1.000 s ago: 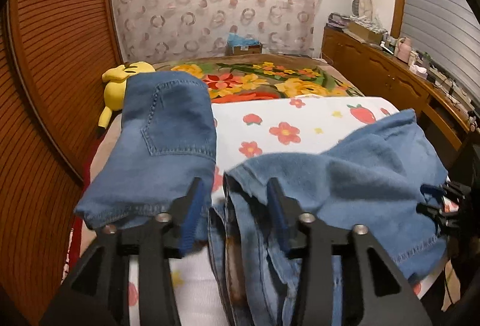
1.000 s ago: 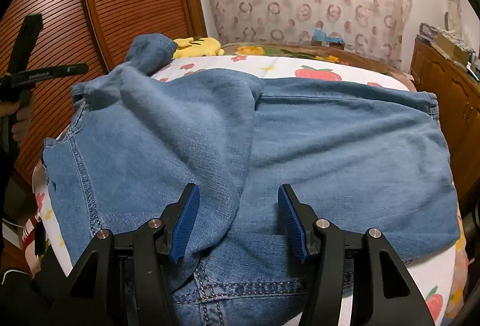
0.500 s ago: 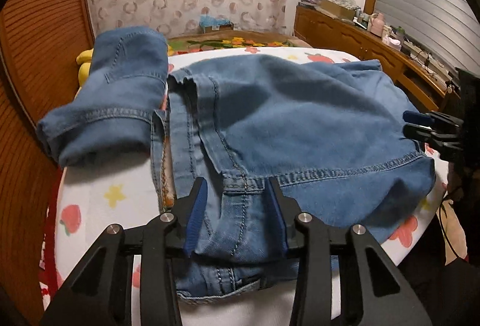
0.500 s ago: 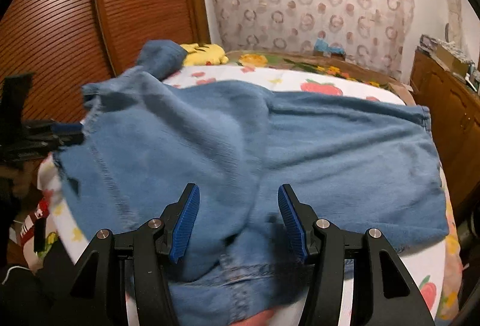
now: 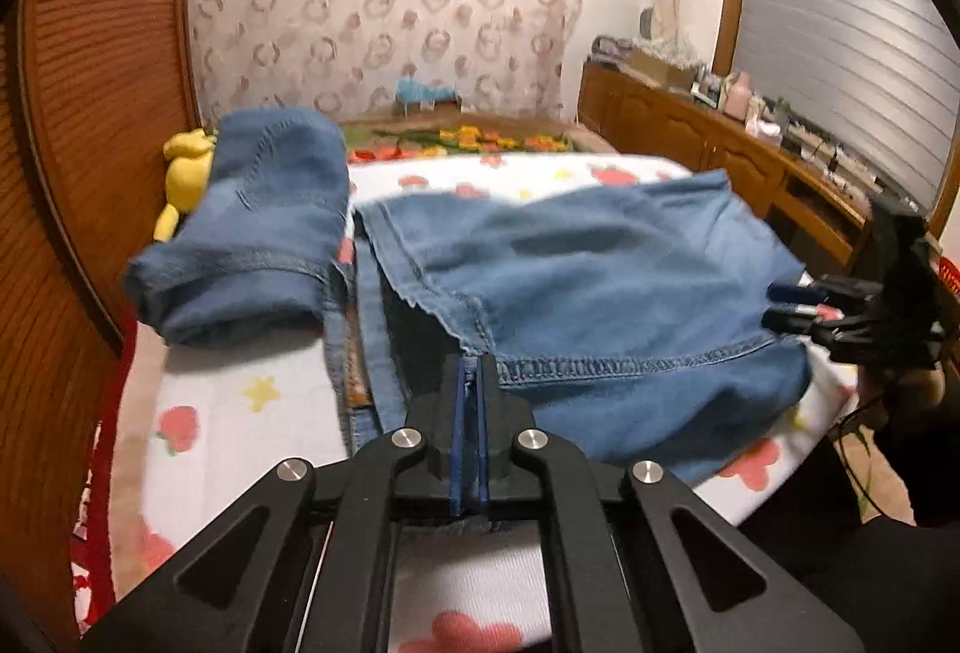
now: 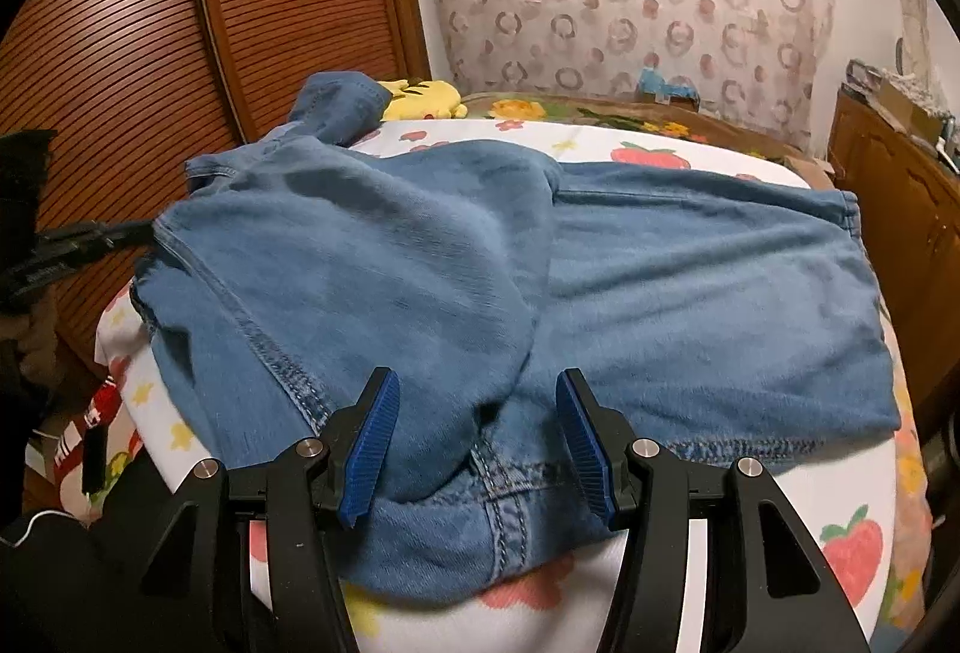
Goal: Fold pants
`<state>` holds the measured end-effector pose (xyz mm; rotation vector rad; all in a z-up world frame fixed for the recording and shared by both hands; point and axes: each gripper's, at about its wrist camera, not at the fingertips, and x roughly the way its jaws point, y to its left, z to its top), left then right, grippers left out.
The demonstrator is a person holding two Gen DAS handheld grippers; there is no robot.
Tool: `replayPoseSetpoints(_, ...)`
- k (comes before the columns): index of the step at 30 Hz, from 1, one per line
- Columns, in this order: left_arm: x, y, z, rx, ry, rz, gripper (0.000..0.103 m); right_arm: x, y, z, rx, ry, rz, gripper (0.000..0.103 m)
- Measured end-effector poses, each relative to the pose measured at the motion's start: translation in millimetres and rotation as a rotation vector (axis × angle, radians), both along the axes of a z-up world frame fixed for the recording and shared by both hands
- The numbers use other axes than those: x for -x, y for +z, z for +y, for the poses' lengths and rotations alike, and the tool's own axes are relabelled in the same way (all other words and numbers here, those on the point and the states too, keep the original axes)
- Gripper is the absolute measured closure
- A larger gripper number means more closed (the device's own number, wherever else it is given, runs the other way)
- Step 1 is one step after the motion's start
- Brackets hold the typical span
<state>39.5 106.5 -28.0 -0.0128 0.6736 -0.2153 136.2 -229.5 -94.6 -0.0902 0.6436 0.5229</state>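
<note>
From my left camera the lower part of the jeans (image 5: 600, 281) is hidden behind the closed fingers (image 5: 489, 413) of the left gripper (image 5: 472, 371), so I cannot see how much cloth is pinched between them. The whole picture there is smeared, and the small things on the wooden cabinet (image 5: 708, 143) are too small to name. The right gripper (image 5: 798, 305) is partly cut by the dark edge. In the right camera, the yellow plush toy (image 6: 423, 98) is half covered by a second folded denim piece (image 6: 339, 104), and the bed sheet (image 6: 810, 503) runs out of frame.
</note>
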Motion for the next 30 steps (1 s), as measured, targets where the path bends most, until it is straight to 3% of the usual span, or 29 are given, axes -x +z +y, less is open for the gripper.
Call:
replayPoseSetpoints(4, 10, 11, 12, -0.002, 0.031, -0.010, 0.103, 6, 2, -1, -0.011, 0.010, 0.004, 0.046)
replayPoseSetpoints(10, 1, -1, 11, -0.011, 0.023, 0.038, 0.101, 12, -1, 5, -0.009, 0.026, 0.009, 0.046)
replayPoseSetpoints(11, 0, -3, 10, -0.011, 0.018, 0.044, 0.098, 12, -2, 5, -0.008, 0.028, 0.011, 0.046)
replayPoseSetpoints(13, -4, -8, 7, -0.021, 0.017, 0.052, 0.079, 13, -3, 7, -0.005, 0.028, 0.012, 0.046)
replayPoseSetpoints(16, -13, -17, 0, -0.003, -0.007, 0.075, 0.060, 13, -5, 7, -0.007, 0.027, 0.016, 0.046)
replayPoseSetpoints(23, -30, -46, -11, -0.013, -0.003, 0.159, 0.062, 13, -8, 7, -0.007, 0.024, 0.022, 0.046)
replayPoseSetpoints(25, -27, -46, -9, -0.006, -0.002, 0.160, 0.075, 12, -9, 9, -0.006, 0.024, 0.024, 0.046)
replayPoseSetpoints(28, -20, -42, -7, -0.005, -0.006, 0.142, 0.087, 10, -13, 8, -0.007, 0.023, 0.030, 0.046)
replayPoseSetpoints(30, -16, -38, -7, 0.003, -0.024, 0.131, 0.089, 8, -15, 7, -0.009, 0.019, 0.036, 0.046)
